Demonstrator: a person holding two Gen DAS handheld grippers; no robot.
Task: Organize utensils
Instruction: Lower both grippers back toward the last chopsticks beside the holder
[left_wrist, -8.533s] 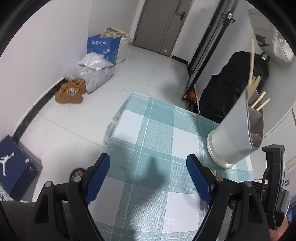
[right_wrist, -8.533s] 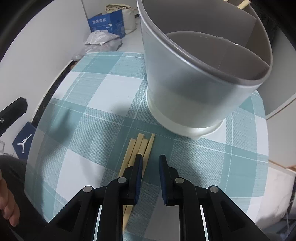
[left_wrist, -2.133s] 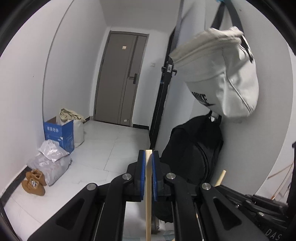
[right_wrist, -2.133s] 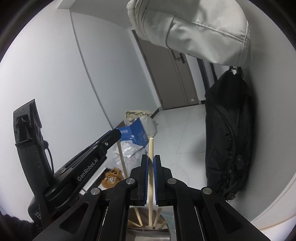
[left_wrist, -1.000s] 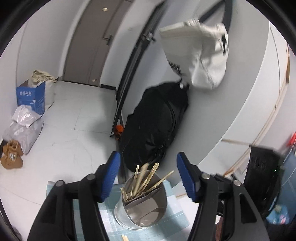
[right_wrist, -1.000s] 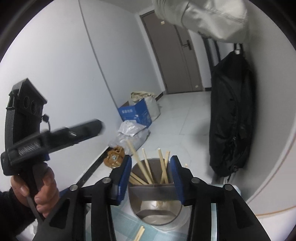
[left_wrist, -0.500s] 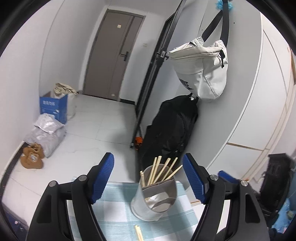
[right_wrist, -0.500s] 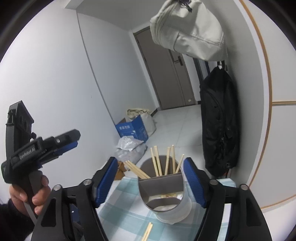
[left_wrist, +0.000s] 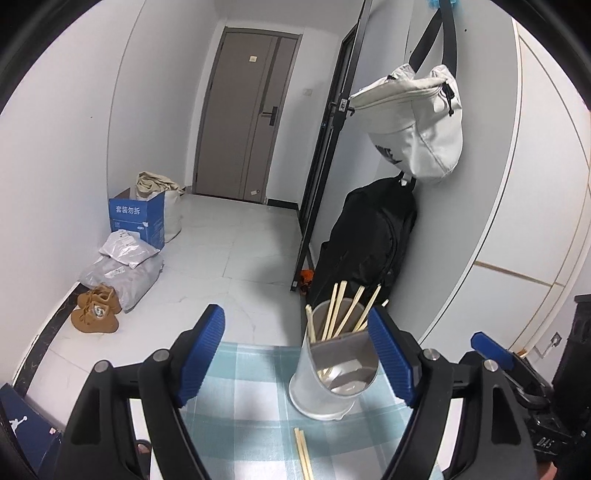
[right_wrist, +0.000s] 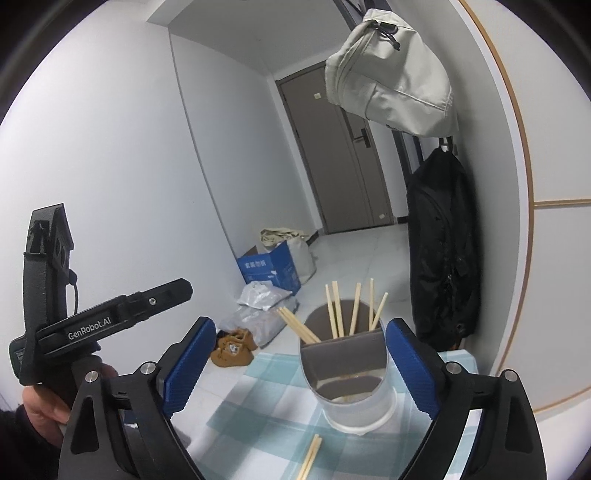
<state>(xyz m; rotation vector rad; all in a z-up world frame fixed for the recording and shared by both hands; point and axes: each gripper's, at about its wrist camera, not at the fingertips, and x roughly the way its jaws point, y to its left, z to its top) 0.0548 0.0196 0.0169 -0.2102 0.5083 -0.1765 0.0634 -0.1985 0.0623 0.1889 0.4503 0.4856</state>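
Both claws, left (left_wrist: 297, 354) and right (right_wrist: 299, 365), have just spread apart, empty; holder (right_wrist: 351, 380) keeps perhaps seven chopsticks (right_wrist: 355, 308), two chopsticks (right_wrist: 310, 456) lie before it.

Left gripper (left_wrist: 295, 350): black frame, 2 blue ribbed pads, silver screws | Right gripper (right_wrist: 297, 369): same build | Left unit side: white "GenRobot.AI" lettering, thin black cable | Hand (right_wrist: 40, 406): dark sleeve at wrist
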